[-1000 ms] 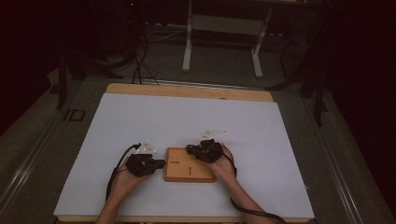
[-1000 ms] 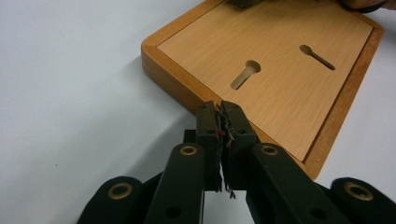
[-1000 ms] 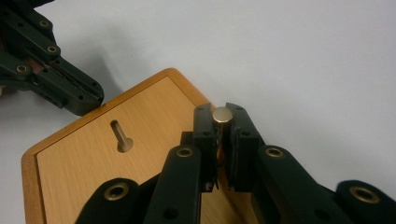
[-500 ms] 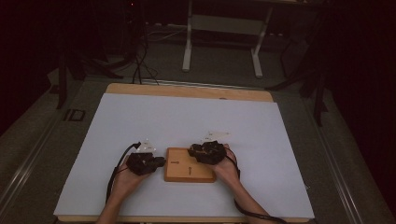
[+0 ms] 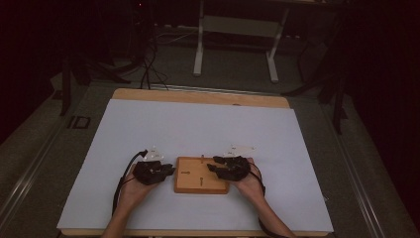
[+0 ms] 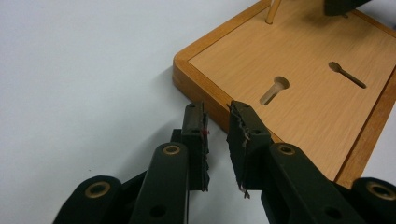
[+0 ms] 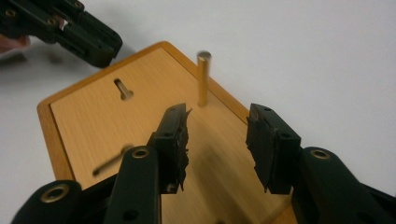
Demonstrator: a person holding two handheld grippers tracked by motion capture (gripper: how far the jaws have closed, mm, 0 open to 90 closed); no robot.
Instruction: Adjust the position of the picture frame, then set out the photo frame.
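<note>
Two black claws flanked a flat wooden board (image 5: 200,175) that lay on the pale counter (image 5: 198,124) toward its 6 o'clock edge. The board was a rectangle of light, fine-grained wood with a raised, darker rim and rounded corners, its long axis running from 9 to 3 o'clock in the high view. Two keyhole-shaped slots were cut into its face: a round-ended one (image 6: 274,89) and a narrower one (image 6: 347,74). A thin, round wooden peg (image 7: 202,79) stood upright near the board's 12 o'clock rim, its top slightly blurred.

The left claw (image 6: 218,120), held in the left hand (image 5: 132,188), sat at the board's 9 o'clock side, its jaws only a narrow gap apart and empty, tips hanging just over the rim near a corner. Its pads (image 6: 243,140) were dark and frayed at the edges. The right claw (image 7: 217,122), held in the right hand (image 5: 250,184), hovered over the board from 3 o'clock, jaws spread wide and holding nothing, with the peg just beyond them.
</note>
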